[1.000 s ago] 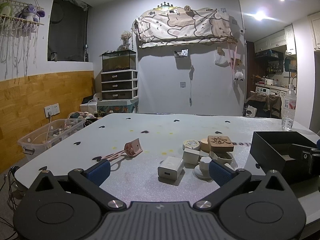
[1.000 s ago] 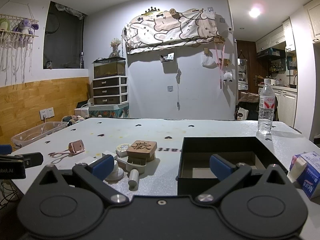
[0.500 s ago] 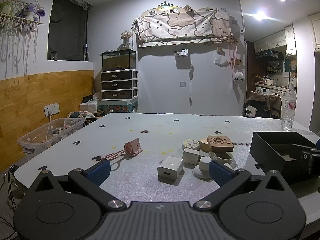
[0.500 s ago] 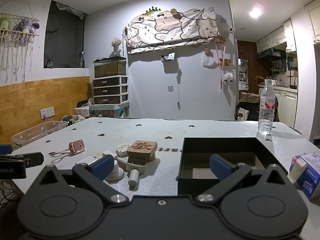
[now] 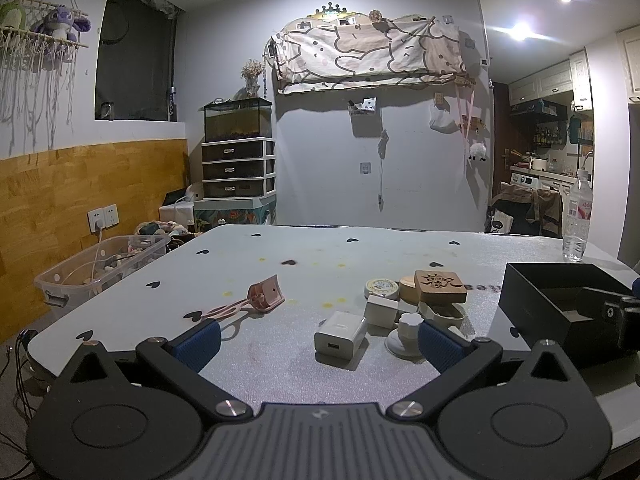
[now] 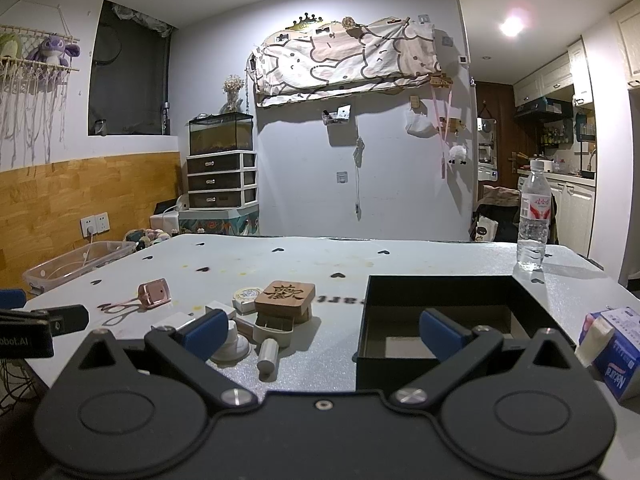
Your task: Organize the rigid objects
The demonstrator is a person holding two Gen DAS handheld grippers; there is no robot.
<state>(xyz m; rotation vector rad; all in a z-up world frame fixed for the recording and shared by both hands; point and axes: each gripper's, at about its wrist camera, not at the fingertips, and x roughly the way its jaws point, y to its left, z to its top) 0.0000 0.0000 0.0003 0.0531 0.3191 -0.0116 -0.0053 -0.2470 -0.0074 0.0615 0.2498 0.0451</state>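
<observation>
A cluster of small objects lies mid-table: a white charger (image 5: pixel 340 335), a white cube (image 5: pixel 381 311), a round tin (image 5: pixel 381 288), a carved wooden box (image 5: pixel 439 286) (image 6: pixel 285 295), a white knob (image 5: pixel 408 334) (image 6: pixel 230 344), a white cylinder (image 6: pixel 268 354) and a pink clip with cord (image 5: pixel 264 300) (image 6: pixel 154 294). An open black box (image 6: pixel 444 320) (image 5: pixel 560 304) stands at the right. My left gripper (image 5: pixel 316 343) is open and empty, just short of the charger. My right gripper (image 6: pixel 322 332) is open and empty, before the black box's left wall.
A water bottle (image 6: pixel 532 224) stands at the table's far right corner. A blue-and-white carton (image 6: pixel 612 348) lies right of the black box. A clear plastic bin (image 5: pixel 100 268) sits on the floor left of the table (image 5: pixel 320 256).
</observation>
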